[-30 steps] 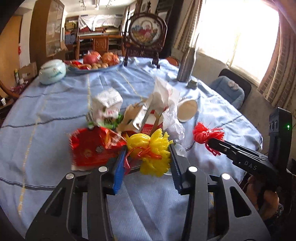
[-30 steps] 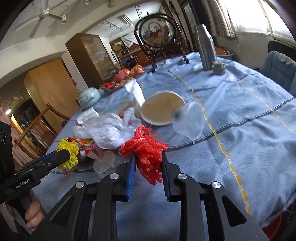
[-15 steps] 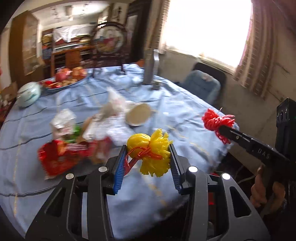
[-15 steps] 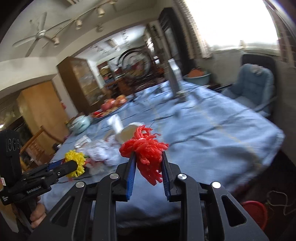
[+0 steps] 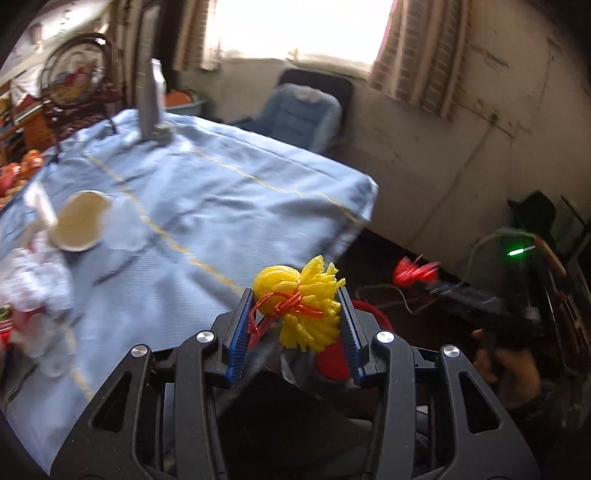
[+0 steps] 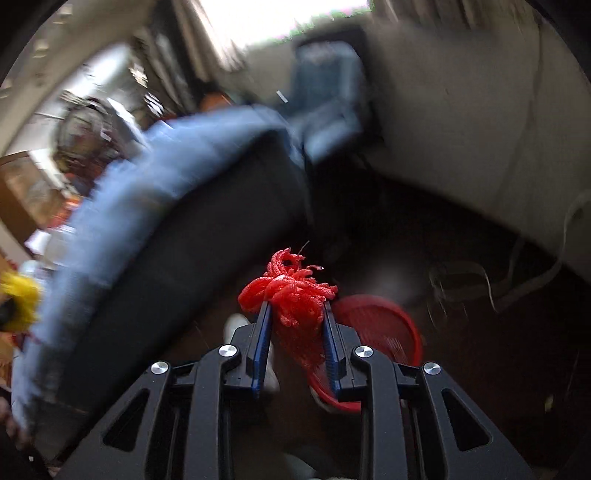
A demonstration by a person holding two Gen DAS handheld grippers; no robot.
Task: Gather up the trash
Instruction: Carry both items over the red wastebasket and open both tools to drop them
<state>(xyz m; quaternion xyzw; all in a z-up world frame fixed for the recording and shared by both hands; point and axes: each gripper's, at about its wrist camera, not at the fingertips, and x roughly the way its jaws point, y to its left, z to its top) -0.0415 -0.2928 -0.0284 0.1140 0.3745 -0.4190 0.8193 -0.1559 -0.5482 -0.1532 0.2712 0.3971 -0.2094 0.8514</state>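
Probably a home dining room: clothed table (image 5: 207, 192), curtained window (image 5: 303, 29).

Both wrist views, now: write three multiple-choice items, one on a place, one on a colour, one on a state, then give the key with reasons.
1. Where is the red bin in the right wrist view?
A. On the blue tablecloth
B. On the floor, just beyond the right gripper's fingertips
C. On the blue chair

2. What colour is the mesh bundle in the left gripper?
A. Yellow, tied with red string
B. Green
C. White

3. What state is the right gripper in?
A. Open and empty
B. Shut on the red net bundle
C. Shut on a paper cup

Key: 1 B, the bin's rim sits low on the dark floor, past the fingertips. 2 A, yellow foam mesh with a red tie shows between the fingers. 3 B, both fingers press against the red netting.
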